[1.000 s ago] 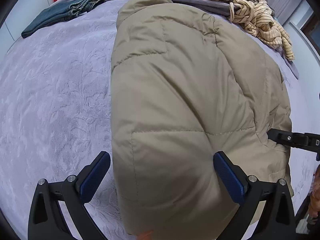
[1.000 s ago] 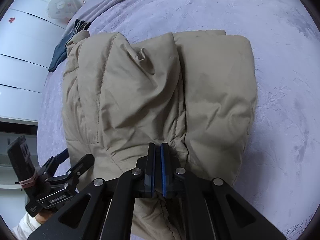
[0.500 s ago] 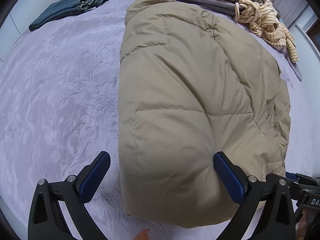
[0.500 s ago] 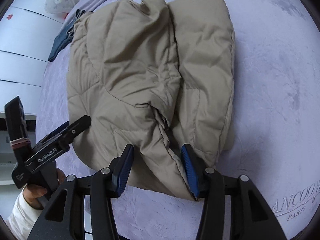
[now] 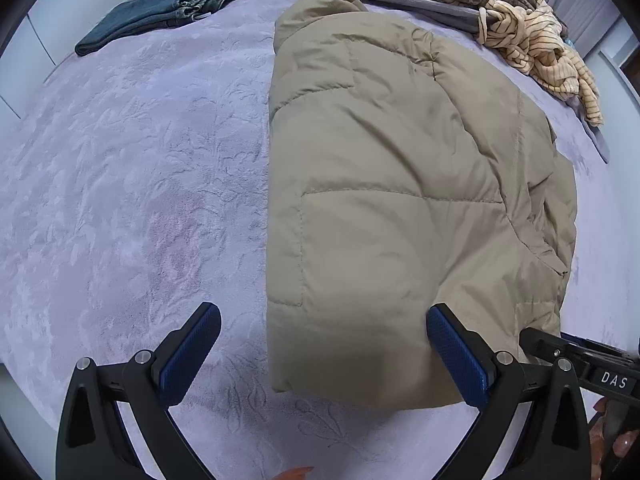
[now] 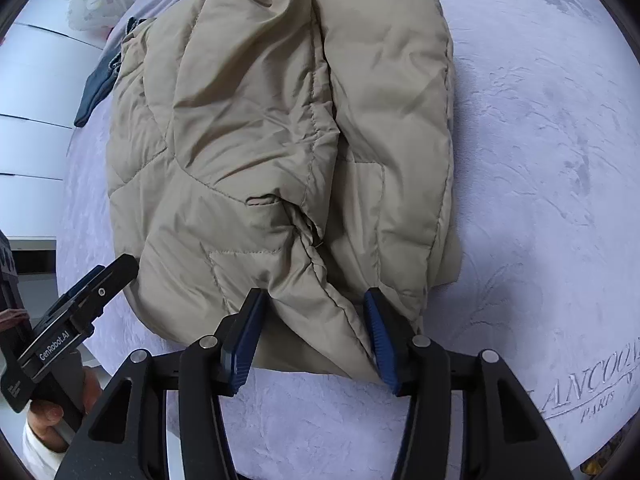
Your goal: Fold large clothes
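Note:
A tan padded jacket (image 5: 400,200) lies folded into a long block on the lilac bedspread (image 5: 120,200). My left gripper (image 5: 323,314) hangs open over its near left corner, one pad over bare bedspread and the other over the fabric. In the right wrist view the jacket (image 6: 260,120) shows its layered side, with a raised seam fold at the near edge. My right gripper (image 6: 313,296) is open astride that fold, and the pads do not press it. Each gripper shows at the edge of the other's view: the right gripper (image 5: 560,346) and the left gripper (image 6: 92,280).
Folded blue jeans (image 5: 160,12) lie at the far left of the bed. A heap of striped and brown clothes (image 5: 536,36) sits at the far right on a grey cloth. White cupboard fronts (image 6: 32,100) stand beyond the bed. A hand (image 6: 52,412) holds the left gripper.
My right gripper, shut on the jacket's fold a second ago, has opened and let it go while drawing back to the near edge. The left gripper backed off, still open.

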